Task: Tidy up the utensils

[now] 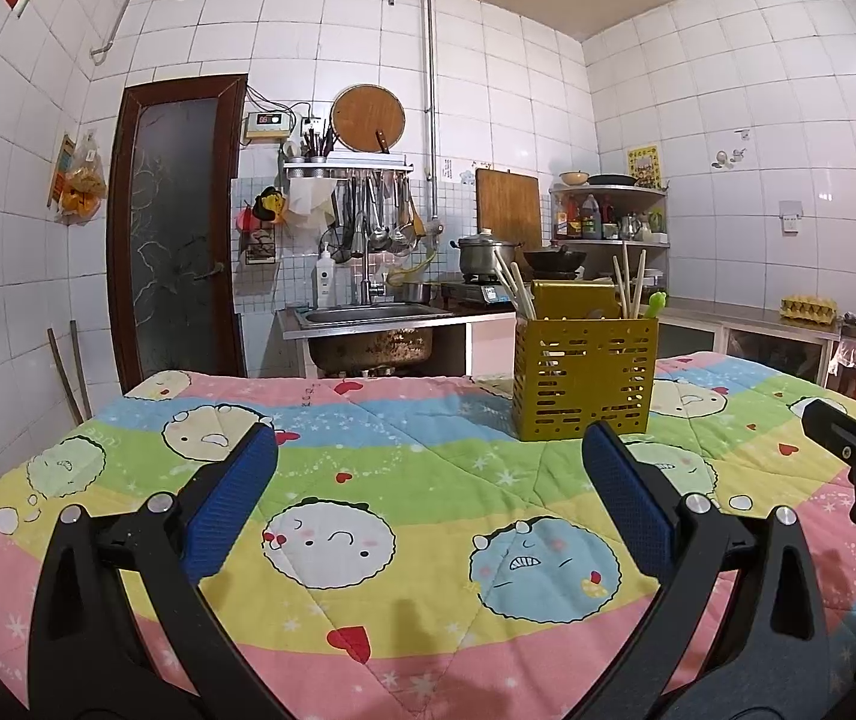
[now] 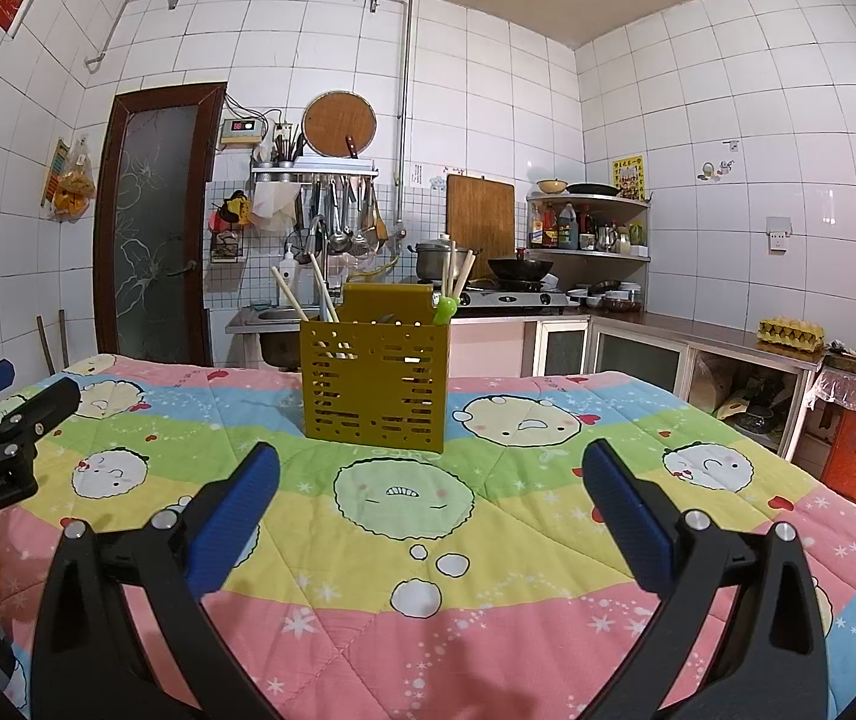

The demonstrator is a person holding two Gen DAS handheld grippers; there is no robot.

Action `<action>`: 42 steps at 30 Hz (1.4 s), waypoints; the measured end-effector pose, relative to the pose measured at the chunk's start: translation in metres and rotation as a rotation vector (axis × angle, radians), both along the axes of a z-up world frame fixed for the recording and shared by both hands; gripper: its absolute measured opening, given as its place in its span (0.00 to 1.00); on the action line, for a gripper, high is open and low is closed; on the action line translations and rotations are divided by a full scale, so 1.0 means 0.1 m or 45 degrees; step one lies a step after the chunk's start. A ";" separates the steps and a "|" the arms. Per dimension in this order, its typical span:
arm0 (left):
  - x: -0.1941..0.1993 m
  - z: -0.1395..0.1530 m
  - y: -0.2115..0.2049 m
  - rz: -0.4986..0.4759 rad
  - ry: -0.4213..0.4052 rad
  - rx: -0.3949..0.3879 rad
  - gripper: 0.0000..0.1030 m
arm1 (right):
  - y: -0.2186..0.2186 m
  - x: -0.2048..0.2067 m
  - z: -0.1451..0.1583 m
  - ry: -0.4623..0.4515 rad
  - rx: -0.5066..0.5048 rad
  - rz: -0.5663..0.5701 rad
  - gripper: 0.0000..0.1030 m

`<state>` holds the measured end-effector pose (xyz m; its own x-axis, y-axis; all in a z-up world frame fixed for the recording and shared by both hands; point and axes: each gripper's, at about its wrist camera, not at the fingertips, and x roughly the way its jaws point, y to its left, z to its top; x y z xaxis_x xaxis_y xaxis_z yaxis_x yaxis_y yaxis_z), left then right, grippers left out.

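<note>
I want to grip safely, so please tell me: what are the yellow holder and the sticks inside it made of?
The yellow holder looks like painted sheet metal or hard plastic: thin flat walls with punched slots, matte finish. The sticks seem pale bare wood or bamboo, unvarnished, though plastic cannot be excluded.

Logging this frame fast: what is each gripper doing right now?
Left gripper: open, holding nothing, above the quilt.
Right gripper: open, holding nothing, facing the utensil holder.

My left gripper [image 1: 428,450] and right gripper [image 2: 430,471] were black plastic. Ribbed blue pads [image 1: 230,504] lined the fingers, silver screws [image 2: 694,519] sat at the joints.
</note>
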<state>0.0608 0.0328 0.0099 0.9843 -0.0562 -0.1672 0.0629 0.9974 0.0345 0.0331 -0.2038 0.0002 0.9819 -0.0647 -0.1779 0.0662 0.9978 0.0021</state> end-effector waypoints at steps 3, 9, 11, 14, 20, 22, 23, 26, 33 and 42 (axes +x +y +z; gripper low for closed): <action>0.00 0.00 0.00 0.000 0.002 -0.003 0.95 | 0.00 0.00 0.00 -0.001 0.001 0.000 0.96; -0.01 0.00 0.00 0.000 0.001 -0.003 0.95 | 0.00 0.00 0.00 0.000 0.001 0.000 0.96; 0.00 0.00 0.01 -0.002 0.000 -0.003 0.95 | 0.00 0.00 0.00 -0.001 0.001 0.000 0.96; 0.00 0.00 0.01 -0.001 0.001 -0.004 0.95 | 0.00 0.00 0.00 -0.001 0.001 0.000 0.96; 0.00 0.00 0.01 -0.001 -0.001 -0.002 0.95 | 0.00 0.00 0.00 -0.001 0.003 -0.001 0.96; 0.00 0.00 0.01 -0.001 -0.001 -0.003 0.95 | 0.00 0.00 0.00 0.000 0.003 -0.001 0.96; 0.00 0.00 0.01 -0.001 0.000 -0.003 0.95 | 0.00 0.00 0.00 0.000 0.004 -0.002 0.96; 0.00 0.00 0.01 -0.002 -0.001 -0.003 0.95 | -0.01 0.00 0.02 -0.001 0.006 -0.003 0.96; -0.01 0.00 0.00 -0.002 -0.010 0.001 0.95 | -0.01 0.00 0.01 -0.001 0.005 -0.004 0.96; -0.04 0.02 0.01 -0.006 -0.017 0.004 0.95 | -0.01 0.00 0.01 -0.002 0.006 -0.004 0.96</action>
<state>0.0570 0.0334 0.0116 0.9863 -0.0600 -0.1540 0.0667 0.9970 0.0385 0.0330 -0.2045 0.0015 0.9820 -0.0669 -0.1768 0.0692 0.9976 0.0068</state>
